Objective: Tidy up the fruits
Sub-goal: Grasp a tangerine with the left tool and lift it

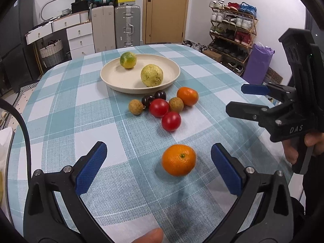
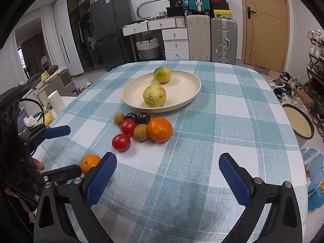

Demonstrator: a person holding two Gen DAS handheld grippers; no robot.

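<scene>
1. Hovering low over the checked tablecloth (image 1: 125,182), the left gripper (image 1: 160,170) has its blue-padded fingers spread wide, and a lone mandarin (image 1: 179,160) rests on the cloth between them, nearer the right-hand pad, touching neither.
2. Beside it to the right, the right gripper (image 2: 168,174) is likewise spread wide, with only bare cloth between its pads; the person's hand (image 1: 303,147) wraps its black handle.
3. Further on lies a tight cluster of small fruit: two red cherry tomatoes (image 1: 171,121), two brown longans (image 1: 136,107), two dark cherries (image 1: 160,95) and a second mandarin (image 1: 187,96), most of them touching a neighbour.
4. Just behind the cluster sits a cream plate (image 1: 113,77), its near rim close to the cherries.
5. On the plate, a yellow-green guava (image 1: 151,75) sits toward the near side, and a green-and-yellow citrus (image 1: 128,60) sits at the far rim, well apart from the guava.
6. Beyond the table stand suitcases (image 2: 223,40), white drawers (image 2: 176,44), a wooden door (image 2: 265,22) and a shoe rack (image 1: 232,32).
</scene>
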